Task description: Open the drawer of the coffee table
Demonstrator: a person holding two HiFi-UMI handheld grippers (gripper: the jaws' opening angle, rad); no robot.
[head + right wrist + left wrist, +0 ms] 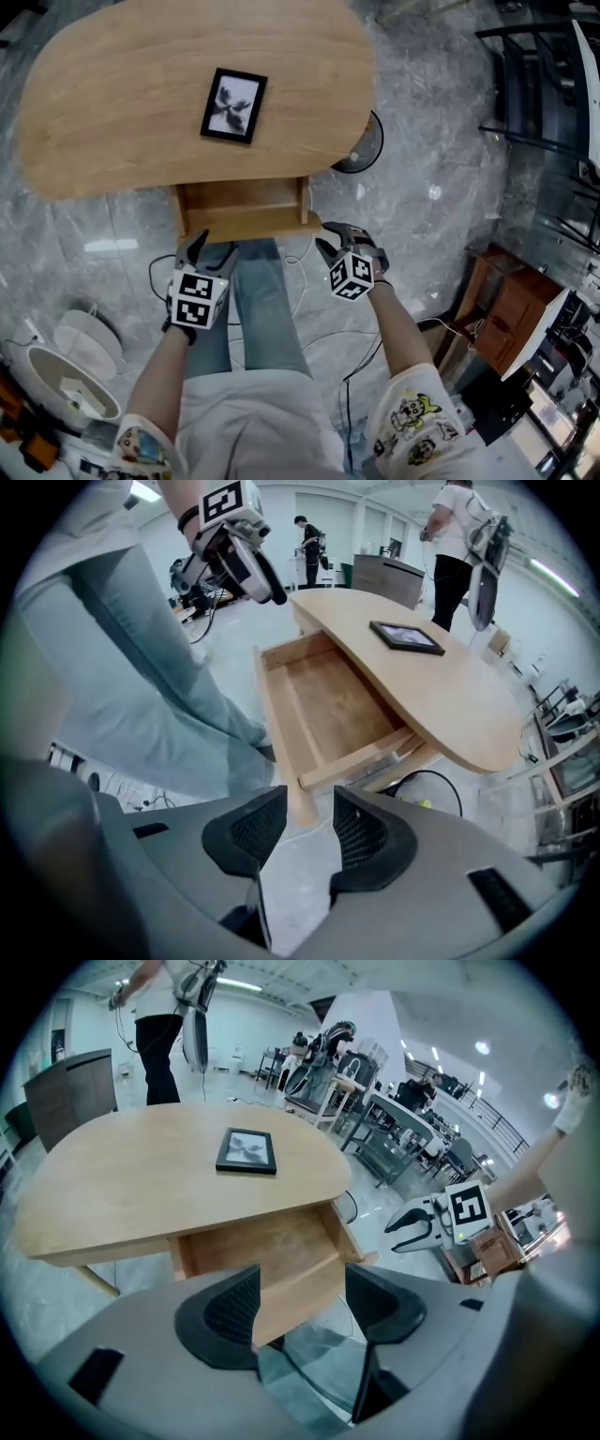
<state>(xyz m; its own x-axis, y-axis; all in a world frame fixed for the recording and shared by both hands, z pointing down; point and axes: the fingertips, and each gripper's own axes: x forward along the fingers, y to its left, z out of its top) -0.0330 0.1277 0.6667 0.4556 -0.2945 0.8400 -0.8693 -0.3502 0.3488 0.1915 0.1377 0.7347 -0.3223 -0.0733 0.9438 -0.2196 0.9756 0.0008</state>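
Observation:
The coffee table (122,103) has an oval light-wood top with a black picture frame (233,105) lying on it. Its drawer (246,202) stands pulled out toward me and looks empty inside (328,705). My left gripper (199,246) hovers just off the drawer front's left corner, jaws open with nothing between them (300,1307). My right gripper (328,239) hangs just off the front's right corner, apart from the wood. Its jaws (309,832) stand a narrow gap apart, open and holding nothing. Each gripper shows in the other's view: the right gripper (412,1227) and the left gripper (267,583).
My jeans-clad leg (262,300) stands right in front of the drawer, with cables (300,281) on the marble floor. A black round base (361,150) sits under the table's right end. Wooden cabinets (511,300) stand at the right, a white round unit (84,342) at lower left.

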